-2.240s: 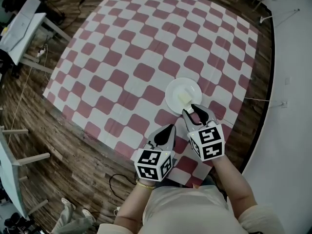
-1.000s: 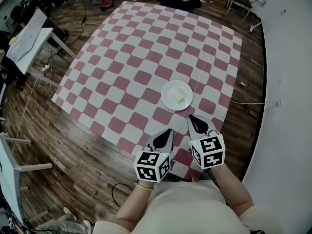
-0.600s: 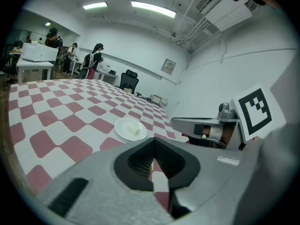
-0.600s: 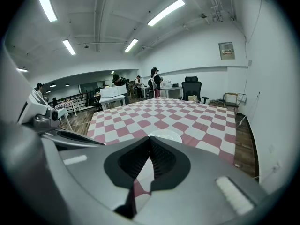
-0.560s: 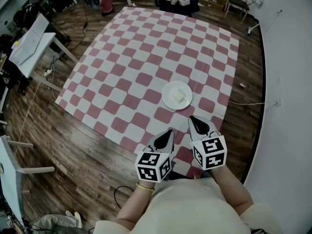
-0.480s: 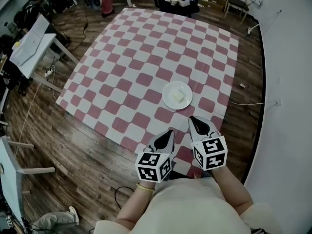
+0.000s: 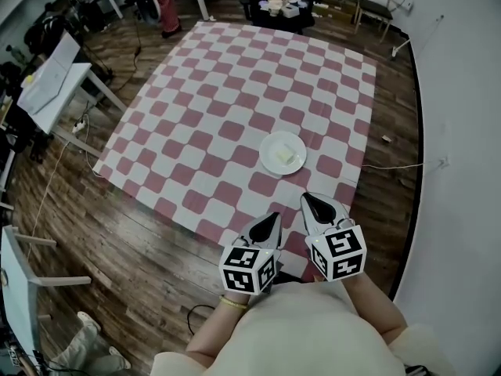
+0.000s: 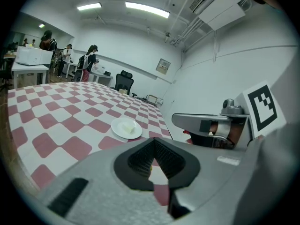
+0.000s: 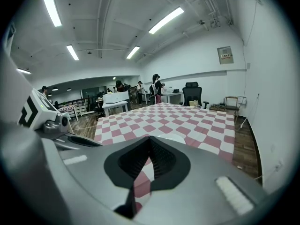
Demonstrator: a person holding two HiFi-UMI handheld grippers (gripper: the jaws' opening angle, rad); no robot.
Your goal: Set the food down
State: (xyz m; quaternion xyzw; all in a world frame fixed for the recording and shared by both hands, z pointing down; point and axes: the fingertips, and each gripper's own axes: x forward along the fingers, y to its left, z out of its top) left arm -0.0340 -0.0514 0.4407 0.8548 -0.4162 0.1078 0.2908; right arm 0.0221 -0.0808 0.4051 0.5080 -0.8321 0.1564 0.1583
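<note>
A: Entry one, what is changing?
B: Left gripper [image 7: 269,219]: jaws pressed together, nothing between them, keeping close to the person's body as before. Food [image 7: 286,157]: one pale piece, now lying on the white plate [image 7: 267,156], which is sitting on the checked cloth [image 7: 227,92] spread over the floor. Right gripper [image 7: 310,200]: reaching over the plate with the piece two seconds ago, now drawing back toward the body, jaws clenched on nothing

A: And what is that meaning for the task?
B: The setting-down is looking finished. Both grippers are standing apart from the plate, and the food is resting untouched

A: Entry two, what is lying around, left to right?
B: White bench [image 7: 48,73] standing beside the cloth's left edge. People [image 7: 160,2] standing beyond the far corner. Dark bench [image 7: 278,10] carrying small items past the far edge. Thin cord [image 7: 391,163] running from the cloth's right edge toward the wall

A: Anything getting in the way?
B: Nothing is lying between the grippers and the plate
</note>
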